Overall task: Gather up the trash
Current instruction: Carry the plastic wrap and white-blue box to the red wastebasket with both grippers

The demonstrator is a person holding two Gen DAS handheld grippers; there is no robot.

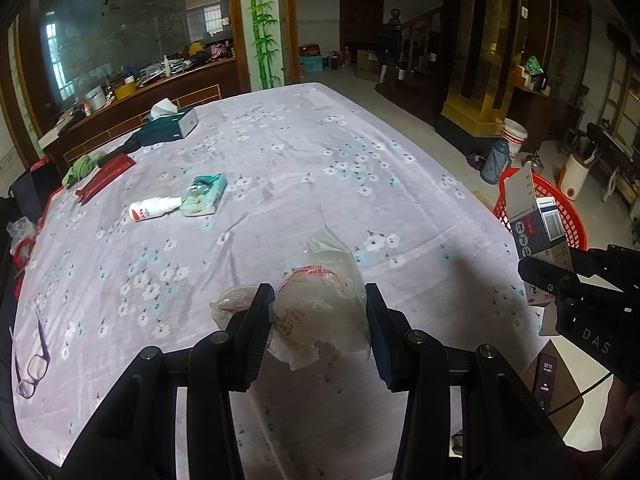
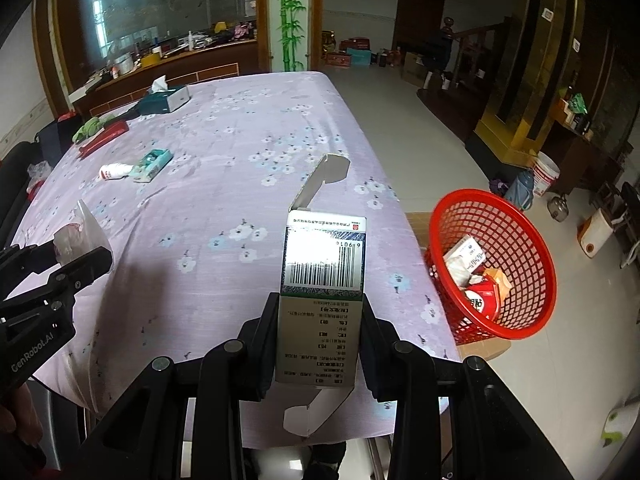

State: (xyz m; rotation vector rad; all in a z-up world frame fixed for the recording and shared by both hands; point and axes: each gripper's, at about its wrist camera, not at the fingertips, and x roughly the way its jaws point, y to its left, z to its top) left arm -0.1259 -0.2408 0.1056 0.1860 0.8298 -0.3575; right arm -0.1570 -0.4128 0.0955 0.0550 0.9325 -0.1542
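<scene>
- My left tool (image 1: 316, 320) is clamped on a crumpled clear plastic bag (image 1: 320, 304), held above the near part of the table (image 1: 304, 160).
- My right tool (image 2: 320, 336) grips an opened carton (image 2: 324, 272) upright, barcode facing me, top flap raised.
- The red basket (image 2: 496, 264) sits off the table's edge at 3 o'clock in the right view, tilted, with packaging inside.
- A white bottle (image 1: 154, 208) and teal packet (image 1: 204, 194) lie touching at 10 o'clock in the left view.
</scene>
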